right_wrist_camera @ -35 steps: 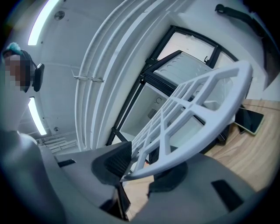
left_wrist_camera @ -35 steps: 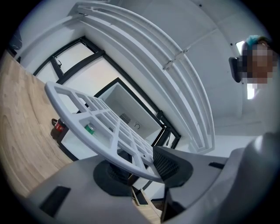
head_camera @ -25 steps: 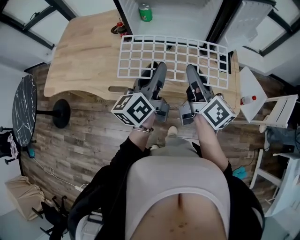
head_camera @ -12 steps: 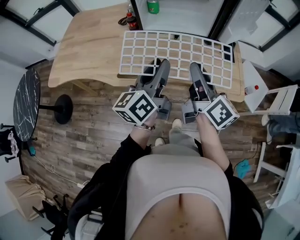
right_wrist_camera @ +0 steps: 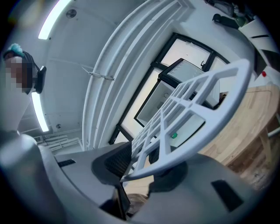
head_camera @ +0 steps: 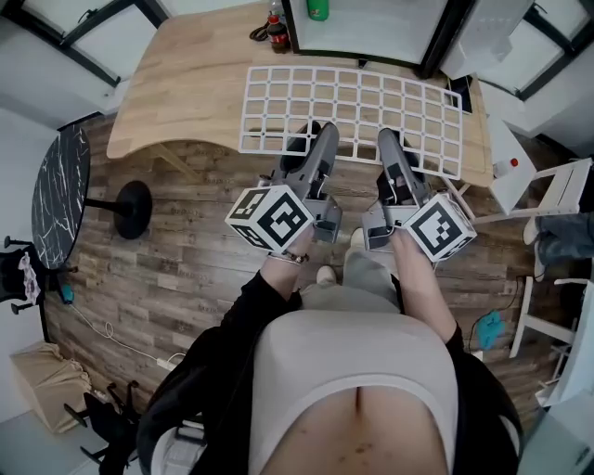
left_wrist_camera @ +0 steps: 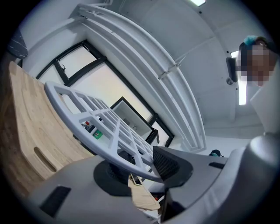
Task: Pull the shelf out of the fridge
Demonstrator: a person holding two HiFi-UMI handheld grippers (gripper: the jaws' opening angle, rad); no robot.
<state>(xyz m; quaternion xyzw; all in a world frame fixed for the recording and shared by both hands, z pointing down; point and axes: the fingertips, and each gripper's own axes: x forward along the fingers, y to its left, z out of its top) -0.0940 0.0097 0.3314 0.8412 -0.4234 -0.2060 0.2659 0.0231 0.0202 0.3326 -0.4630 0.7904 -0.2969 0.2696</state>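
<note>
head view: left gripper [head_camera: 321,139] and right gripper [head_camera: 389,142] each clamp the white grid shelf's [head_camera: 357,100] near rim. it looks clear of the fridge [head_camera: 371,28]; next i must set it down level.

Both arms reach forward side by side, left gripper [head_camera: 323,139] and right gripper [head_camera: 390,144] each clamped on the shelf's [head_camera: 353,104] near edge.
</note>
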